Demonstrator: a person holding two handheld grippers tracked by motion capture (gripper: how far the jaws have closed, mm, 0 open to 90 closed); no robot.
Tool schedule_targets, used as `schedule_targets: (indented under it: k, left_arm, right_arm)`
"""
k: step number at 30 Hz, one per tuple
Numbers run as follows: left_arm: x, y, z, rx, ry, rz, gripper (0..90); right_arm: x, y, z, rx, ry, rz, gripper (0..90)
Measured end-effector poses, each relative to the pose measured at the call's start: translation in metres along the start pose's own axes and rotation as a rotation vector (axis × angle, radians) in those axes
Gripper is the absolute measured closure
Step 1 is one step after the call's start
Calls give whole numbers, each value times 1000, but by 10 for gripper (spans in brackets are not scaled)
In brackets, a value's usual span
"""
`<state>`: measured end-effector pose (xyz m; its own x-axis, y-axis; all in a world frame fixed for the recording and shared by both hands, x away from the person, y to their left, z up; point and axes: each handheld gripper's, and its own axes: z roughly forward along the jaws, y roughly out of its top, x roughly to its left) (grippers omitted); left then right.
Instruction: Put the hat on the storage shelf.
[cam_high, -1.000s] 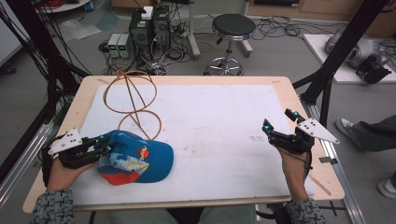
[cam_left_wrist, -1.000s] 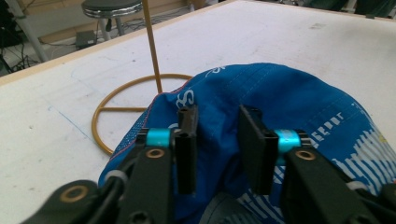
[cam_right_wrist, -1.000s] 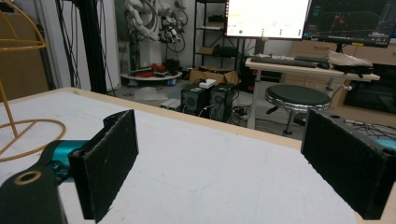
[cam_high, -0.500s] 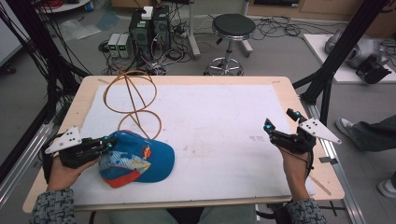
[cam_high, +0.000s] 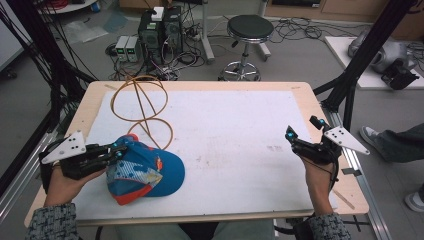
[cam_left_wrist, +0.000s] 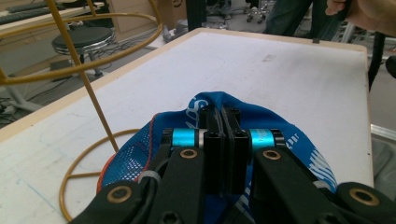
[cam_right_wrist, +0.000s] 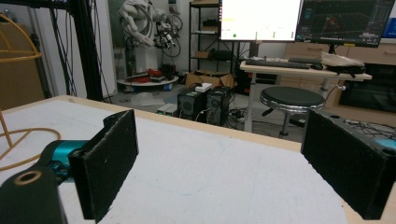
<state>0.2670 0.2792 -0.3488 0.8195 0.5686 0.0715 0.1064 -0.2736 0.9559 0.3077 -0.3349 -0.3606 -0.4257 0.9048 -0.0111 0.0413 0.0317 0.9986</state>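
Left gripper (cam_high: 116, 151) at table's eight o'clock, jaws having just closed, now pinching blue cap (cam_high: 145, 170) by fabric, likely readying lift toward wire stand (cam_high: 142, 107) at eleven. Right gripper (cam_high: 304, 132) idling at four o'clock, jaws spread, empty.

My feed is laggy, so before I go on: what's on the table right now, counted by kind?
Blue cap: 1
Yellow wire stand: 1
White mat: 1
Handheld grippers: 2, the left gripper shut on the cap's fabric, the right gripper open with nothing between its fingers
Total: 5
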Motion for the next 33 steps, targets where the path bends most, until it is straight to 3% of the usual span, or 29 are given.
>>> schedule_targets:
  k: [9,19,24,33]
  left_arm:
    - [-6,17,-1,4,-9,32,879]
    - [-20,53,-9,20,-14,90,880]
    - [-29,73,-13,25,-45,119,879]
    - [-38,106,-22,-23,-97,158,880]
  right_arm:
    - [-3,-2,1,10,-2,14,102]
    - [-4,-2,1,3,-5,21,102]
    - [-5,-2,1,3,-4,26,102]
    - [-6,0,-1,-7,-6,27,102]
